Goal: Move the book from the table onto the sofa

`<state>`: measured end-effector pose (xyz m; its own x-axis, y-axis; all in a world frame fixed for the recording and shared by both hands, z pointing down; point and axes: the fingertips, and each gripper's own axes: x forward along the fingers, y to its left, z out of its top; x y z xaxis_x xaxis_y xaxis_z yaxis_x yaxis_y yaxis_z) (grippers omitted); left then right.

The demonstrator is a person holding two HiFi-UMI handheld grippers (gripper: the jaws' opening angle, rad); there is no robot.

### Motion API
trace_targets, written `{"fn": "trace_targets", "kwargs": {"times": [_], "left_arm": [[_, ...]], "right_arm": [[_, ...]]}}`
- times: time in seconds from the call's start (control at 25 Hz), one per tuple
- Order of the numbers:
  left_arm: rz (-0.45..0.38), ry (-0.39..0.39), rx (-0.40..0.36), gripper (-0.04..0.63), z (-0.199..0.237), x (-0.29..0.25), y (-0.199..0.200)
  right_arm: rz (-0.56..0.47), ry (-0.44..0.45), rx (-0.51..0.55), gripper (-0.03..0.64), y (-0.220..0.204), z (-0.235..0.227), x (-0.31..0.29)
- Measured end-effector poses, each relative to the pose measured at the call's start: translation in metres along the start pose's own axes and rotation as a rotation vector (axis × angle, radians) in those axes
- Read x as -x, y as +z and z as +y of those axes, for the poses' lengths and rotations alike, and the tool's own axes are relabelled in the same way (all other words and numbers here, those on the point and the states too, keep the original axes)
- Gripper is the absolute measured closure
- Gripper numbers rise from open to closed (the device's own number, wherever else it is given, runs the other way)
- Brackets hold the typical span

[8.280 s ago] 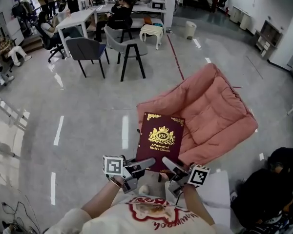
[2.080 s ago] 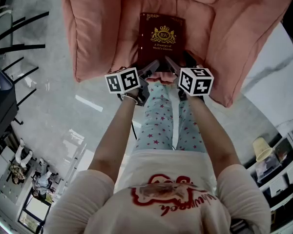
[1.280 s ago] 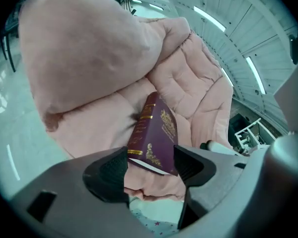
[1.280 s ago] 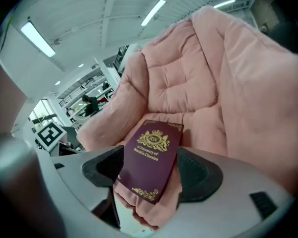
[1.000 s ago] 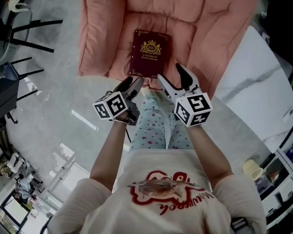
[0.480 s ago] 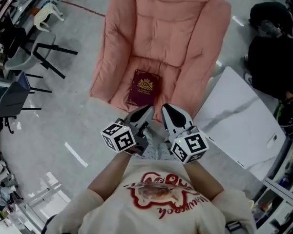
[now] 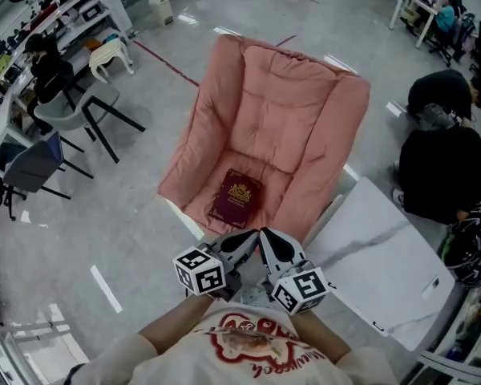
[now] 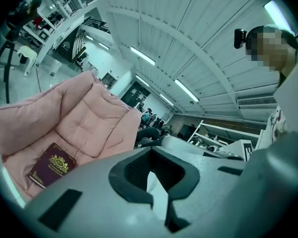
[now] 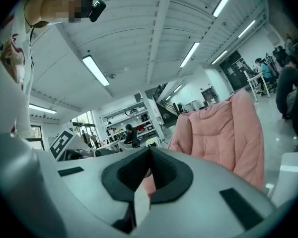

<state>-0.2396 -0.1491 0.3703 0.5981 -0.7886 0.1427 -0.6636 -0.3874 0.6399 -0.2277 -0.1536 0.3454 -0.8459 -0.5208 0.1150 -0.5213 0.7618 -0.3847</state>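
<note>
Fingers [image 7: 234,245]: both pairs pressed together, nothing between them. White left gripper [image 7: 247,237] and white right gripper [image 7: 266,237]: side by side, just short of the pink padded sofa [image 7: 268,111], likely idle. Dark red, gold-crested hardcover book [image 7: 237,198]: flat on the sofa's seat, near its front edge, free of both grippers; delivery judged complete.

Closed maroon book [image 7: 238,198] with gold crest, lying flat and cover up on seat of pink cushioned sofa [image 7: 282,111], toward its 7 o'clock edge, top pointing to 1 o'clock. White table [image 7: 382,273] at 4 o'clock of sofa.
</note>
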Motion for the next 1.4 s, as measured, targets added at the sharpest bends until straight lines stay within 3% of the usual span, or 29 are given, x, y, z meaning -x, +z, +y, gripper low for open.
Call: {"fn": "trace_targets", "kwargs": {"times": [0.16, 0.36, 0.64, 0.84, 1.04, 1.4], "left_arm": [[0.040, -0.057, -0.014, 0.592, -0.027, 0.006, -0.011], [0.102, -0.156, -0.145, 0.591, -0.062, 0.022, -0.018], [0.081, -0.177, -0.213, 0.592, -0.056, 0.115, -0.007], [0.087, -0.228, -0.246, 0.592, -0.062, 0.183, -0.018], [0.089, -0.292, -0.227, 0.592, -0.076, 0.230, -0.027], [0.075, -0.319, -0.278, 0.592, -0.104, 0.274, -0.044]], "right_arm": [[-0.027, -0.035, 0.023, 0.617, 0.008, 0.007, 0.016], [-0.097, -0.108, 0.075, 0.617, 0.021, 0.036, 0.038], [-0.115, -0.221, 0.048, 0.617, -0.019, 0.107, 0.042], [-0.134, -0.270, 0.058, 0.617, -0.049, 0.175, 0.051], [-0.122, -0.300, 0.048, 0.617, -0.072, 0.226, 0.065], [-0.141, -0.334, 0.105, 0.617, -0.077, 0.269, 0.093]]}}
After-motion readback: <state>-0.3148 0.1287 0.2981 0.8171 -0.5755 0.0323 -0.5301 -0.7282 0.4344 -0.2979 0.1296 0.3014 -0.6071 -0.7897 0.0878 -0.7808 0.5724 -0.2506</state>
